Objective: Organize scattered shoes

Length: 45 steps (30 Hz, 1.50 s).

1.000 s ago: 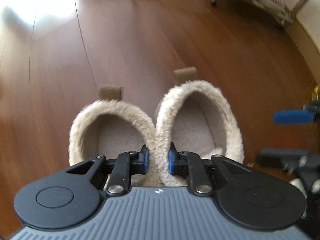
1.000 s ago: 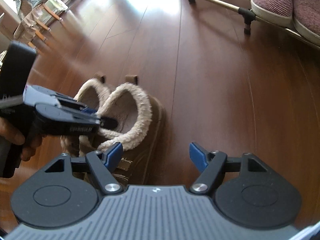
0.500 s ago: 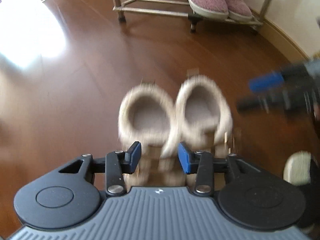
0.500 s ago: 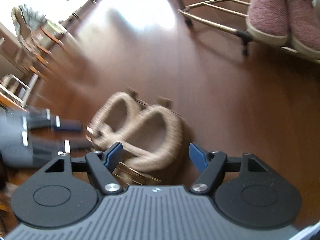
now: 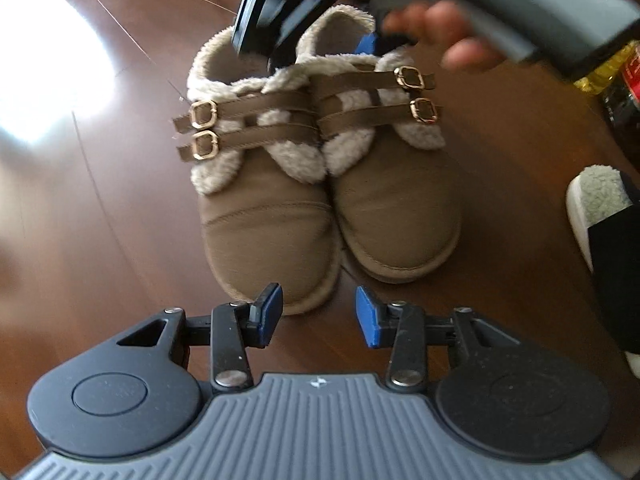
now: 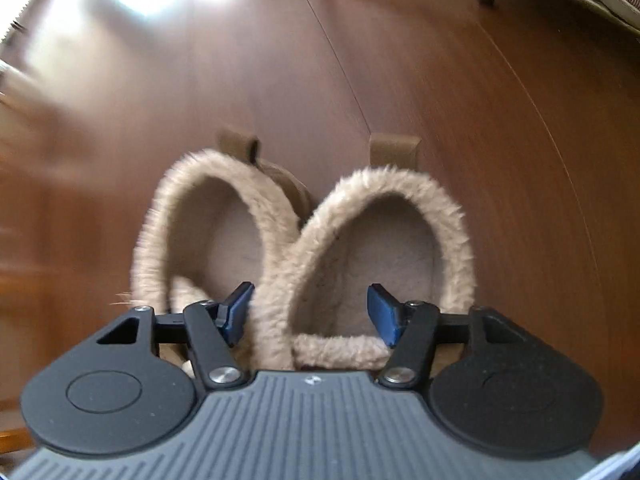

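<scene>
The left gripper (image 5: 318,312) hangs open at the boots' (image 5: 320,184) six o'clock; the right gripper's (image 6: 306,312) fingers, just closing, straddle one fleece collar (image 6: 276,280) without pressing.

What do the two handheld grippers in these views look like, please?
Both match: the left gripper and right gripper have blue pads on black linkage fingers with silver pivot bolts, round black discs either side, and a ribbed grey body with a small white mark.
</scene>
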### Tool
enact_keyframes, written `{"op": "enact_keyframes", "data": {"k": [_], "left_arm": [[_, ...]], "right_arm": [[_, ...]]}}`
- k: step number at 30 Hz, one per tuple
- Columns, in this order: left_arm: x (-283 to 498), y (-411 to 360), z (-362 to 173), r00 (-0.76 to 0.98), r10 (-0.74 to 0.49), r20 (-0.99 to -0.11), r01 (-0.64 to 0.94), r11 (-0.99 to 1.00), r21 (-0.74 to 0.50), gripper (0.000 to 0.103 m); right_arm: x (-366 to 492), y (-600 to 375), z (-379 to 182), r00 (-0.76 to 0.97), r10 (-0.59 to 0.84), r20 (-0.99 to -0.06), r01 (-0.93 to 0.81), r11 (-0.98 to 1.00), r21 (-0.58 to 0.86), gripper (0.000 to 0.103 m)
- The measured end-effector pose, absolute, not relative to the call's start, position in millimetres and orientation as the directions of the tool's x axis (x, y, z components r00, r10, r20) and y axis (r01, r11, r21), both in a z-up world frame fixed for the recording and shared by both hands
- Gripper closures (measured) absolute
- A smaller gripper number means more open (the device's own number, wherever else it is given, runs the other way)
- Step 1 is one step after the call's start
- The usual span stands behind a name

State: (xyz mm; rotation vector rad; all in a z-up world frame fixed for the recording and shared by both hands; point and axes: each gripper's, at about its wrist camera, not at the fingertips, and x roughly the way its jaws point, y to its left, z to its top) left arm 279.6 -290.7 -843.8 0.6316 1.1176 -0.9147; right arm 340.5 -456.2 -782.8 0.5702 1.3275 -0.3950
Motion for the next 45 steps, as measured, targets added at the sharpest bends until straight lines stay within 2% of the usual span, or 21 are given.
{"op": "enact_keyframes", "data": {"k": [2,3,4,6,9,12,19,28,33,45], "left_arm": [[281,-289,-845,0.158,-0.308,-0.938,0.858,0.513,-0.024,0.055],[282,-288,-846,0.159,-0.315,-0.936,0.854,0.519,-0.03,0.055],[282,-287,-846,0.158,-0.32,-0.934,0.851,0.523,-0.035,0.055],[284,-281,-847,0.165,-0.324,-0.931,0.843,0.537,-0.038,0.055],[286,-274,-848,0.182,-0.321,-0.929,0.832,0.554,-0.029,0.056],[288,-269,-844,0.183,-0.33,-0.926,0.83,0.557,-0.035,0.055],[303,-286,-818,0.241,-0.371,-0.897,0.86,0.51,0.02,0.055],[379,-368,-785,0.367,-0.423,-0.828,0.864,0.485,0.135,0.055],[421,-415,-768,0.433,-0.478,-0.764,0.88,0.408,0.243,0.054],[553,-515,-718,0.493,-0.49,-0.719,0.866,0.359,0.349,0.054]], "right_arm": [[346,-447,-787,0.181,-0.003,-0.983,0.568,0.817,0.102,0.048],[348,-440,-788,0.177,-0.032,-0.984,0.548,0.833,0.071,0.054],[349,-435,-786,0.191,-0.044,-0.981,0.518,0.853,0.062,0.067],[343,-428,-781,0.24,-0.029,-0.97,0.465,0.881,0.089,0.083],[331,-430,-778,0.3,0.017,-0.954,0.423,0.894,0.15,0.087],[311,-435,-766,0.386,0.038,-0.922,0.382,0.903,0.197,0.088],[296,-466,-730,0.511,-0.024,-0.859,0.387,0.899,0.205,0.089],[329,-549,-705,0.623,-0.113,-0.774,0.497,0.822,0.28,0.089],[360,-600,-702,0.67,-0.153,-0.726,0.539,0.773,0.335,0.089],[450,-683,-694,0.625,-0.217,-0.75,0.673,0.636,0.377,0.089]]}}
